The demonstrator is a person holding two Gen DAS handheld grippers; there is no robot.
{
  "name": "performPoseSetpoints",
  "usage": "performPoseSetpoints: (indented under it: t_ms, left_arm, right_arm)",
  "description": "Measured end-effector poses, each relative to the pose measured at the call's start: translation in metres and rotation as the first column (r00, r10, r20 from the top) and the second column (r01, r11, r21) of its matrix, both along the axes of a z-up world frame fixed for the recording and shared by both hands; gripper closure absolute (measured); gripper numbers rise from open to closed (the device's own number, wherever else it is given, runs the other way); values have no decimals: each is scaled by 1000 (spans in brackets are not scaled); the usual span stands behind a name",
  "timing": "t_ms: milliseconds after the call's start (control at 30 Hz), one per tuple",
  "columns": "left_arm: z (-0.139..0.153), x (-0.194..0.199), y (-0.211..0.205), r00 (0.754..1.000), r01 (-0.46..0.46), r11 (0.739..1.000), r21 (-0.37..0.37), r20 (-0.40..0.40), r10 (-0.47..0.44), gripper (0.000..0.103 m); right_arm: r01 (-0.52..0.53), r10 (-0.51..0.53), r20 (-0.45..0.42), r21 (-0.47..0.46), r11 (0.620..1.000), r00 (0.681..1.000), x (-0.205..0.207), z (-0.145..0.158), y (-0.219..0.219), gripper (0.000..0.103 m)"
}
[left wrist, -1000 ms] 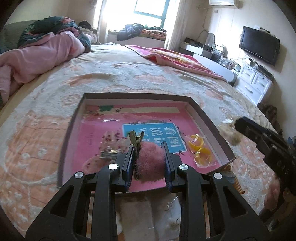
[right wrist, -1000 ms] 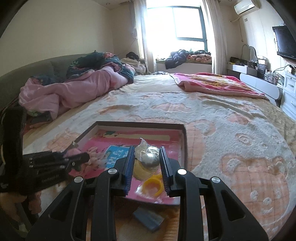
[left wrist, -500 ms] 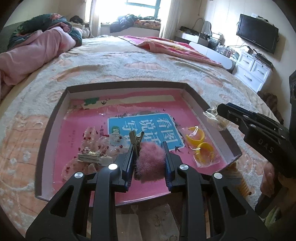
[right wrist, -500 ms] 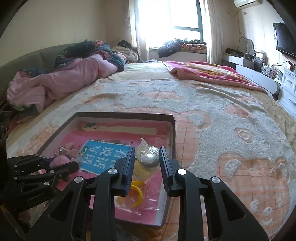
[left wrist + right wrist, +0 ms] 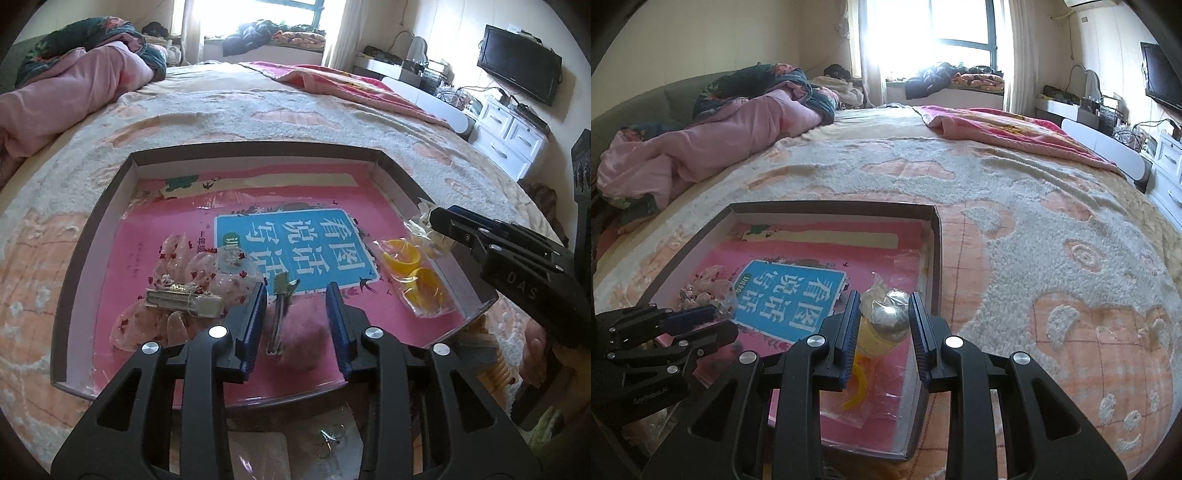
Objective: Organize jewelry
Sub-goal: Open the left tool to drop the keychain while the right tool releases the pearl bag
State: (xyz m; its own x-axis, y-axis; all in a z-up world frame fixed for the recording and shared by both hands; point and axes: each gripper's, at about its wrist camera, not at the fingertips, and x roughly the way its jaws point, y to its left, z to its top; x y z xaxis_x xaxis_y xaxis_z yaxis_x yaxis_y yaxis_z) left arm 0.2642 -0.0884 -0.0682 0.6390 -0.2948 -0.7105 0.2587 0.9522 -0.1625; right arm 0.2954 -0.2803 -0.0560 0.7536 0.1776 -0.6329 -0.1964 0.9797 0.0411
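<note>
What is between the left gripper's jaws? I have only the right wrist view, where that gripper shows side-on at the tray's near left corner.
Observer: A pink fluffy hair clip. The left gripper has its jaws opening, and the clip seems to rest on the floor of the tray, the pads clear of it.
Operator: What lies next to it? I see only a crumpled flowered bag there.
Observer: That bag holds a rectangular barrette, just left of the gripper, inside the tray.
Operator: Is anything left outside the tray on the near side?
Observer: Yes, small metal hoops lie just in front of the tray's near edge, under the left gripper.
</note>
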Motion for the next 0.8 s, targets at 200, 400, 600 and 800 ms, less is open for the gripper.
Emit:
performPoseSetpoints:
  t_ms: [200, 400, 600, 800]
  left_arm:
    - [1, -4, 2, 1000, -6, 1000, -5, 8, 6, 68]
    - [7, -13, 3, 999, -10, 1000, -5, 32, 10, 64]
    - [14, -23, 3, 999, -8, 1000, -11, 51, 9, 60]
    - [22, -33, 4, 998, -10, 1000, -23, 62, 11, 51]
  right_arm:
    - [0, 0, -6, -6, 1000, 1000, 0, -3, 0, 77]
    - [9, -9, -7, -11, 1000, 1000, -5, -4, -2, 66]
    - [15, -15, 13, 10, 1000, 1000, -17, 0, -4, 54]
    - [28, -28, 31, 17, 999, 999, -29, 4, -8, 42]
